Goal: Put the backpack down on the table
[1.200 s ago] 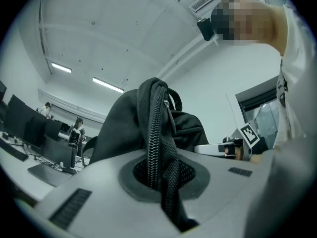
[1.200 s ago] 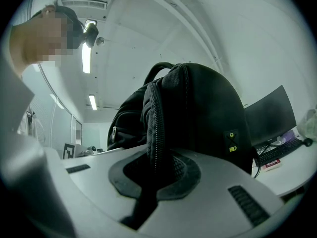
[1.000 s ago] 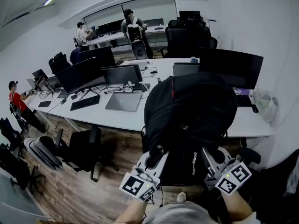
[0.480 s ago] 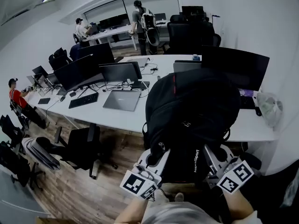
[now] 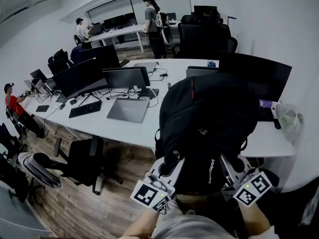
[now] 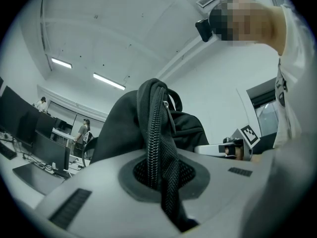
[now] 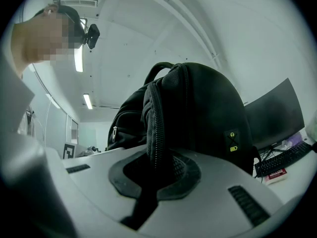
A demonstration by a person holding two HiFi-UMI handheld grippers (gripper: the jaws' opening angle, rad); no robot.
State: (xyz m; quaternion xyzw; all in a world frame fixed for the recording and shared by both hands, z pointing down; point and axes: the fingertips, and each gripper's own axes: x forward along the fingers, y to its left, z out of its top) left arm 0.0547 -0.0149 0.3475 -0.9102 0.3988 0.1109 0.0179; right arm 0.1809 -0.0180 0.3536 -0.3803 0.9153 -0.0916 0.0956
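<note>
In the head view I am holding the backpack (image 5: 207, 128) up in the air in front of me. It is hanging at the near edge of the table (image 5: 130, 131), not yet resting on it. My left claw (image 5: 169, 166) and right claw (image 5: 232, 168) are gripping its near side from below. I judge this to be the carrying step. Next, the bag needs to go forward over the bare white top, between the laptop (image 5: 128, 109) and the dark monitor (image 5: 255, 73), and down until its base is sitting flat. Only then should my claws be letting go. The bag is bulky, rounded and black, of soft woven cloth that is sagging a little under its own weight. The table looks smooth, hard and flat.

In the left gripper view my jaws are pinched nearly together on a fold of the bag's edge. A coarse zipper (image 6: 157, 133) is running straight down between the dark, dished pads, with black mesh bunching in the hollow.

In the right gripper view my jaws are likewise clamped narrow on a padded, ribbed seam. The bag's domed body is rising above them, with a carry loop (image 7: 158, 68) on top and a small yellow-printed patch (image 7: 231, 141) on its side.
</note>
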